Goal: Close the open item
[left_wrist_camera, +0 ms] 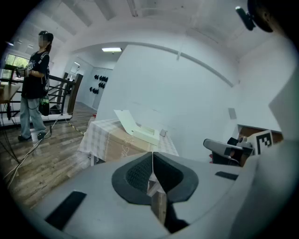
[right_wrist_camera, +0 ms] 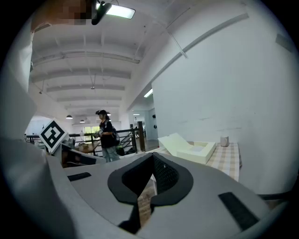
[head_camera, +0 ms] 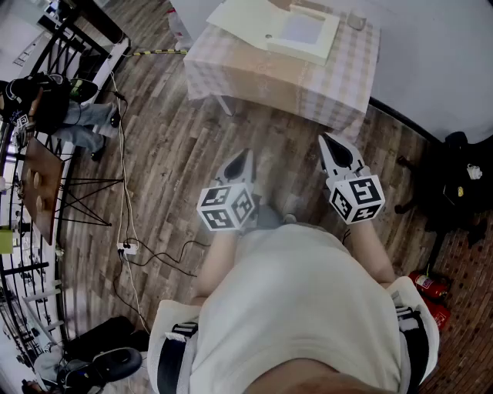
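Head view: the desk (head_camera: pixel 308 85), under a checked cloth, stands ahead across the plank floor. The open box (head_camera: pixel 304 35), pale cream, sits on the desk's far half, toward its far right corner. Its lid (head_camera: pixel 243 21) is thrown back toward the far left corner. A small cup (head_camera: pixel 356 21) stands just beside the box at the far right corner. The left gripper (head_camera: pixel 243 158) and the right gripper (head_camera: pixel 331 146) are held close to the person's body, well short of the desk.

Left gripper view: the jaws are pressed together with nothing between them. The box lies ahead on the desk, its lid tilted up and back from the tray.

Right gripper view: these jaws are also closed and hold nothing. The box shows from the other side, the lid sloping up away from the shallow tray.

Judging by its look, the box is card or foam: light, fairly stiff, with a thin lid that could crease if pinched hard. Its smooth faces may slip. The best hold seems to be the lid's free edge, farthest from the hinge, either pinched or pushed over with closed jaws. The tray is likely light enough to slide on the cloth, so the other gripper should steady its near wall.
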